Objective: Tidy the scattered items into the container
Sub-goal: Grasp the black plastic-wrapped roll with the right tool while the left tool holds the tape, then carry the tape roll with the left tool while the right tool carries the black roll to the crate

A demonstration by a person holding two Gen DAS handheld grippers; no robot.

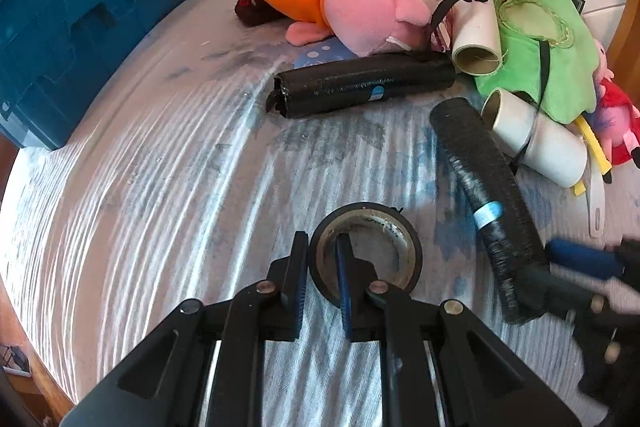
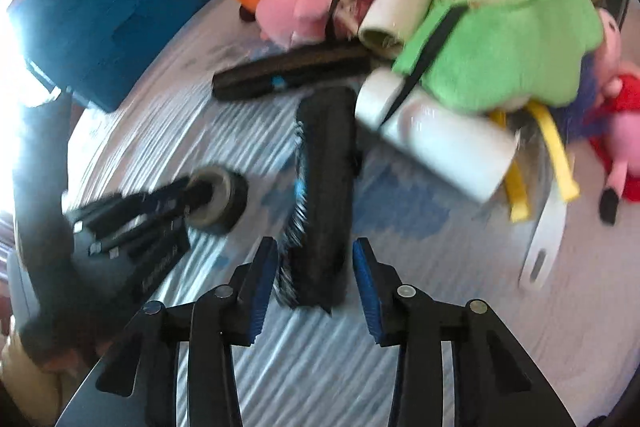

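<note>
**Inspector:** Report the left tool (image 1: 322, 267).

**Assistant:** It is clenched on the round black tape roll with a pale inner core (image 1: 366, 253): one finger outside the rim, one inside the hole, pinching the near-left wall. The roll lies flat on the striped blue-white bed cover (image 1: 160, 187), directly ahead of that tool.

**Inspector:** And the right tool (image 2: 315, 275)?

**Assistant:** Released, jaws spread. The fuzzy black foam tube with a light-blue band (image 2: 324, 187) lies on the cover between them, its near end just inside the gap. Motion blur hides whether the pads (image 2: 260, 287) touch it; I judge not yet.

**Inspector:** Its axis?

**Assistant:** Long axis runs almost straight away from the right tool, far end pointing toward the white cardboard tube (image 2: 436, 143) and green plush (image 2: 504, 27). The jaws stand across it, so closing should take it crosswise. The right hand is clearly nearer.

**Inspector:** The container?

**Assistant:** The blue ribbed plastic crate (image 1: 92, 15) stands far left, well apart from both pieces. The left tool is nearer to it. Nothing gripped has reached it.
</note>
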